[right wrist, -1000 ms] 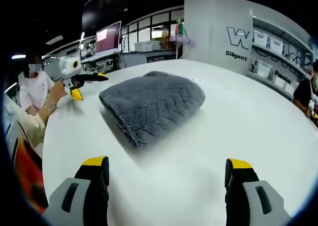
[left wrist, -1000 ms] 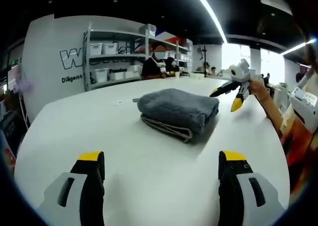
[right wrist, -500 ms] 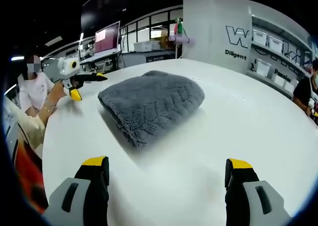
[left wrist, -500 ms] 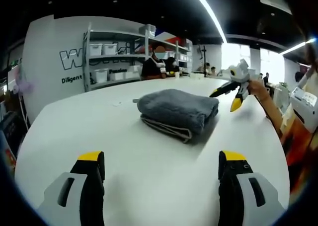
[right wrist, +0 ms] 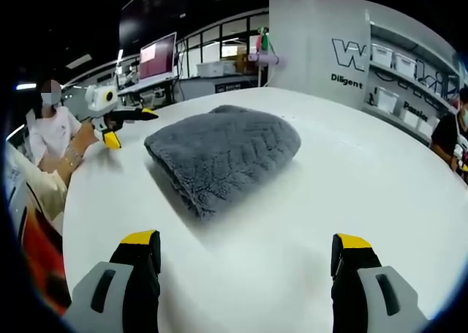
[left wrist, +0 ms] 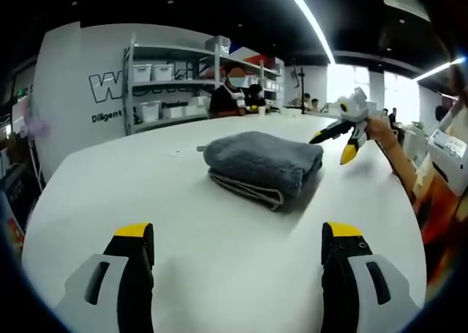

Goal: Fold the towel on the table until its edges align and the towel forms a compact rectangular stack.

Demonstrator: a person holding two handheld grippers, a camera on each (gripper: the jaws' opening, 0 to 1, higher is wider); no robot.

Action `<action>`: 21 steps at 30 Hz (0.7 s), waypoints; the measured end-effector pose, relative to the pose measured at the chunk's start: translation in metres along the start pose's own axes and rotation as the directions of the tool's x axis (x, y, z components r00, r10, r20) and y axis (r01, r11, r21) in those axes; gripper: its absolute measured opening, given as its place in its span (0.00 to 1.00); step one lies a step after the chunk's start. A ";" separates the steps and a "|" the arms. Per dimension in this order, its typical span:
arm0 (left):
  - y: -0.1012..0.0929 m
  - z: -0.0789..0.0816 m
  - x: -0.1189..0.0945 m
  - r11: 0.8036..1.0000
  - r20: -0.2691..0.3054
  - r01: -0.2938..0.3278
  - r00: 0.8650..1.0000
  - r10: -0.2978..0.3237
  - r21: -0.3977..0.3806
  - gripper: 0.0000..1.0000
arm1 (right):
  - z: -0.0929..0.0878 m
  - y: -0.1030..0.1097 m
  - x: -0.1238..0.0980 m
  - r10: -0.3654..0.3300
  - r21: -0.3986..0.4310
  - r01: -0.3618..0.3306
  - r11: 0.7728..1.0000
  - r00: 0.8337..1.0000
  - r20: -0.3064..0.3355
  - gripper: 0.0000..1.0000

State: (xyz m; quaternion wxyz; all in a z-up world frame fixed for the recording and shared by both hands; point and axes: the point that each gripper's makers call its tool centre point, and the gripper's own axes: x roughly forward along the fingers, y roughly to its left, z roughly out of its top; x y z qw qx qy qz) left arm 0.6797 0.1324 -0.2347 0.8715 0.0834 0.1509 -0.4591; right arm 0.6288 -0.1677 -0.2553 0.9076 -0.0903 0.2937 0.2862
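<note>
The grey towel (left wrist: 263,165) lies folded in a compact stack on the white desk (left wrist: 219,260) — at 12 o'clock from the left tool (left wrist: 238,238), whose jaws stand wide apart and empty. The right tool (right wrist: 245,245) is likewise spread wide, the towel at its 11 o'clock — well clear of both.

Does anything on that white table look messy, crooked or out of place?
Nothing stands out. The grey towel lies folded in a compact stack on the white table, its layers roughly lined up. Both grippers, left and right, hang open and clear of it.
</note>
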 end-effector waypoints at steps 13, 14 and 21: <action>0.000 -0.001 0.000 1.000 -0.004 0.003 1.000 -0.003 -0.001 0.93 | -0.001 0.001 0.000 0.000 0.001 0.000 1.000 1.000 -0.004 0.99; 0.000 -0.001 0.000 1.000 -0.005 0.004 1.000 -0.004 -0.001 0.93 | -0.001 0.001 0.000 0.000 0.002 0.000 1.000 1.000 -0.004 0.99; -0.001 -0.002 0.001 1.000 -0.009 0.004 1.000 -0.004 -0.002 0.93 | -0.001 -0.002 0.000 -0.003 0.002 0.003 1.000 1.000 -0.008 0.99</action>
